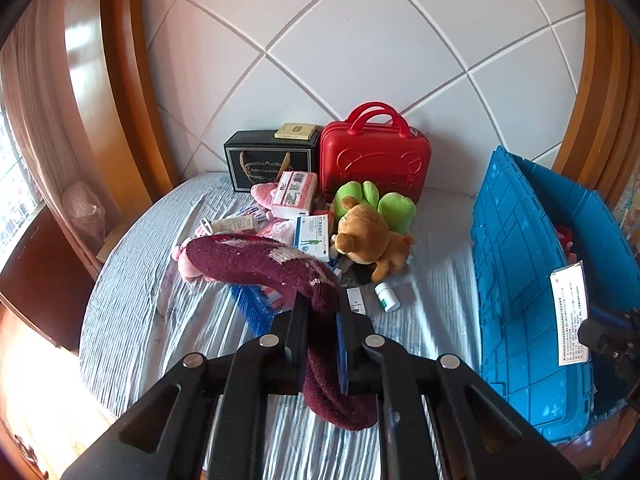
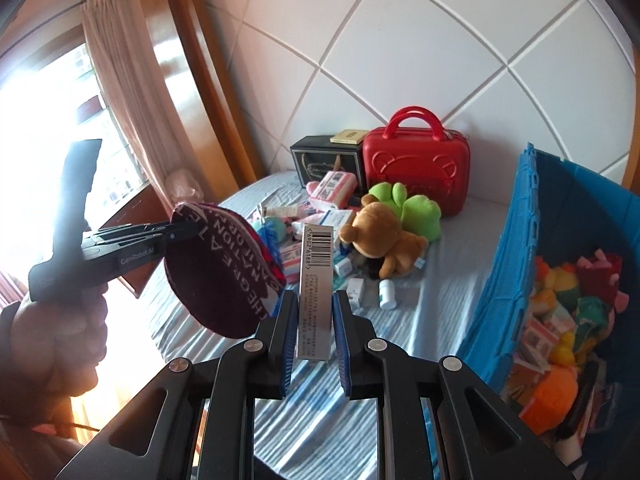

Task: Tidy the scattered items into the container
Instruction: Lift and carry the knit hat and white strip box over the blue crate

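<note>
My left gripper (image 1: 323,304) is shut on a maroon knitted hat (image 1: 256,258), which hangs above the striped bed sheet (image 1: 152,312). The right wrist view shows that gripper (image 2: 186,233) at the left, with the hat (image 2: 224,276) dangling from it. My right gripper (image 2: 315,298) is shut on a long slim box with a barcode (image 2: 318,264), held upright. An open blue crate (image 2: 516,248) stands at the right with plush toys (image 2: 568,312) and small boxes inside. Scattered items lie in a pile ahead: a brown teddy bear (image 1: 368,240), a green plush (image 1: 376,200), medicine boxes (image 1: 312,236) and a white bottle (image 1: 387,297).
A red hard case (image 1: 374,160) and a black box (image 1: 268,160) stand against the white padded headboard (image 1: 360,40). A wooden bed frame (image 1: 120,80) and a curtained window (image 2: 112,92) are on the left. A person's hand (image 2: 60,328) holds the left gripper.
</note>
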`<state>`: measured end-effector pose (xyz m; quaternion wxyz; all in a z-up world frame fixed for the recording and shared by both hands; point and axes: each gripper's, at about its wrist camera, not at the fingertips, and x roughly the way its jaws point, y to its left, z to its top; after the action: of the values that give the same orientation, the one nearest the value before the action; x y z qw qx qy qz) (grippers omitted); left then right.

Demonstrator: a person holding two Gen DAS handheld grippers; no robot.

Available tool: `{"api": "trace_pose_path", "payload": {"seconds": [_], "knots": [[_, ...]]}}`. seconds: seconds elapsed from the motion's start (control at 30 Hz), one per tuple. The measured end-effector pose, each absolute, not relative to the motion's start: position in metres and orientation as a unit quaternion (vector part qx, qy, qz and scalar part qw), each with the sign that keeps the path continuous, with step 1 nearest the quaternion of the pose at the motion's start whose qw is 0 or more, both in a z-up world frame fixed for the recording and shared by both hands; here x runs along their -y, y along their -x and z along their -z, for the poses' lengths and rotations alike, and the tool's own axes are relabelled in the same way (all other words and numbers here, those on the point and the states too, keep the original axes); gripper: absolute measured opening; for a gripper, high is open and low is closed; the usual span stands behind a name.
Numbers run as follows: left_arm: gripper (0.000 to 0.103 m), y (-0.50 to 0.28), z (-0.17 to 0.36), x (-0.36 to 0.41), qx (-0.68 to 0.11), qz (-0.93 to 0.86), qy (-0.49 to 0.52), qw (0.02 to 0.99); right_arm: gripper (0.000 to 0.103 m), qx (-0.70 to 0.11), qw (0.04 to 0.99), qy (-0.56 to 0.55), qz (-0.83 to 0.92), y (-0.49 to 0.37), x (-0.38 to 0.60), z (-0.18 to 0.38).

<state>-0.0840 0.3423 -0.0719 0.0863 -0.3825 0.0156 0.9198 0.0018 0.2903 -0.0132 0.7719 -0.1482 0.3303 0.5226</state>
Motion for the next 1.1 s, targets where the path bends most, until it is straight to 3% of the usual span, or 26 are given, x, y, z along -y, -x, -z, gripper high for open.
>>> {"api": "trace_pose_path", "payload": {"seconds": [0.63, 1.1], "knots": [[0.011, 0.083, -0.018, -0.482, -0.067, -0.927, 0.291, 0.228, 0.017, -0.281, 0.848, 0.121, -0.433, -0.040, -0.187, -0.035], [0.011, 0.059, -0.064, -0.605, -0.116, -0.897, 0.244, 0.350, 0.017, -0.282, 0.890, 0.080, -0.349, -0.073, -0.112, -0.040]]}}
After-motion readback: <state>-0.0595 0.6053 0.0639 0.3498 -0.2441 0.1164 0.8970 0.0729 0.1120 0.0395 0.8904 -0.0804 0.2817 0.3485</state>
